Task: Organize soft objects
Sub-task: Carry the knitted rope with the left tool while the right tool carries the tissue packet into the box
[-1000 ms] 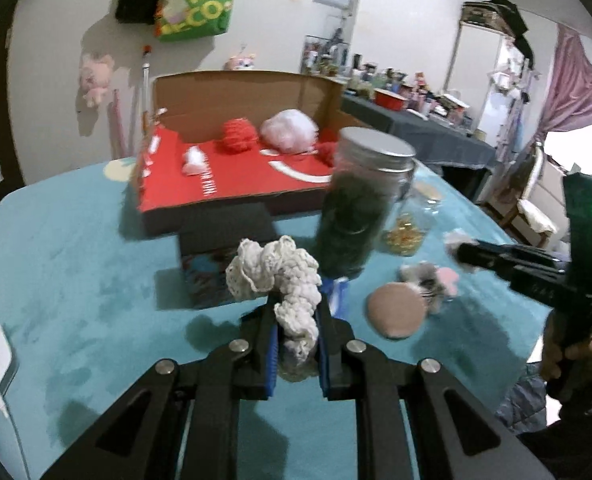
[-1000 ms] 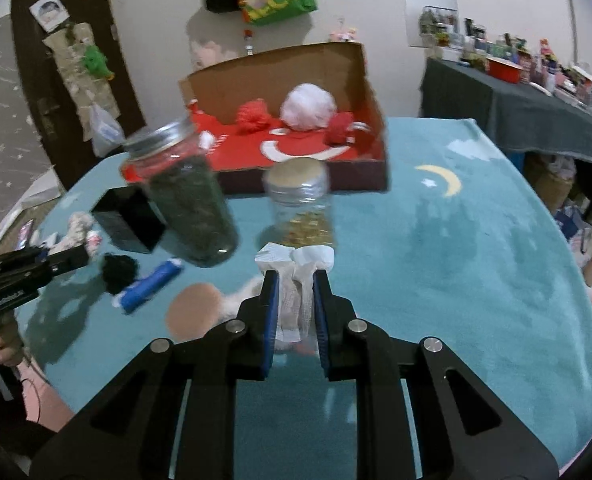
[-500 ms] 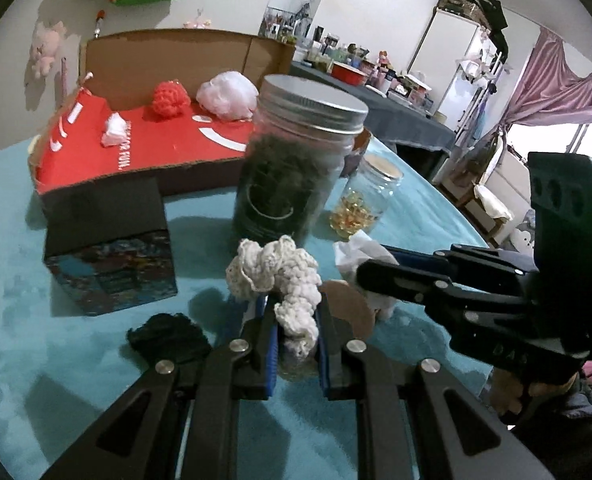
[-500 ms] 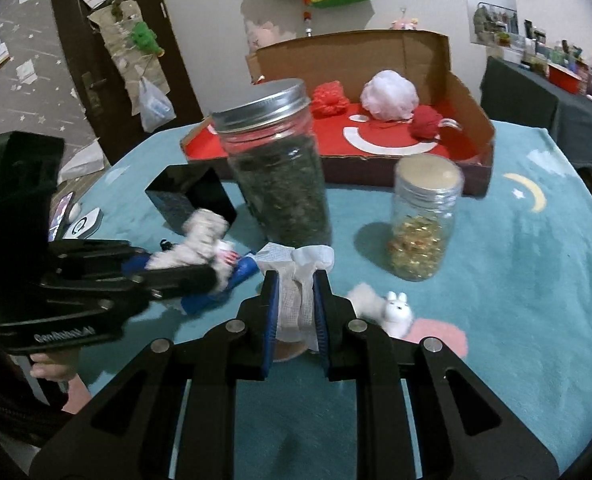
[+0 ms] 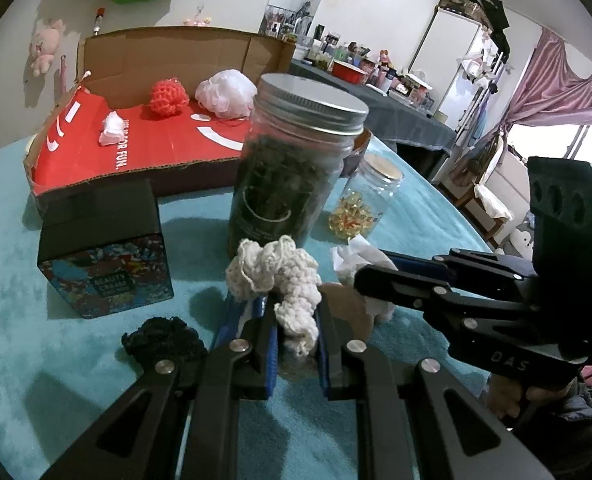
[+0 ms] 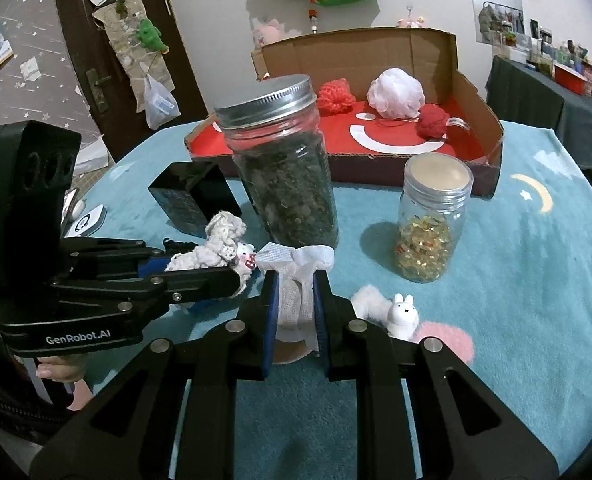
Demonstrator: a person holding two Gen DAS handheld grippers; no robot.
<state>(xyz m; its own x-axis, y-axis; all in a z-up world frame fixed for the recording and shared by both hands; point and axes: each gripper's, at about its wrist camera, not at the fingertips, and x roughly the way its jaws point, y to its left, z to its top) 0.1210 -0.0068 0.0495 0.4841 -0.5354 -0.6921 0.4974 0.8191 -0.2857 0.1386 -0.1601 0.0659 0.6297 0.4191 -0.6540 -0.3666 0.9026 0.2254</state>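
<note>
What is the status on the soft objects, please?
Left hand-held gripper shut on cream crochet; right hand-held gripper shut on white gauze. Red box holds three puffs. Tall jar stands between grippers and box.

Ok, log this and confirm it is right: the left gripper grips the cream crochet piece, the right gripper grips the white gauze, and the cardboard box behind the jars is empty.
Not quite: the cardboard box is not empty. The right wrist view shows an orange crochet ball, a white mesh puff and a red ball in it. The rest stands: the left gripper grips the cream crochet piece, and the right gripper grips the white gauze.
</note>
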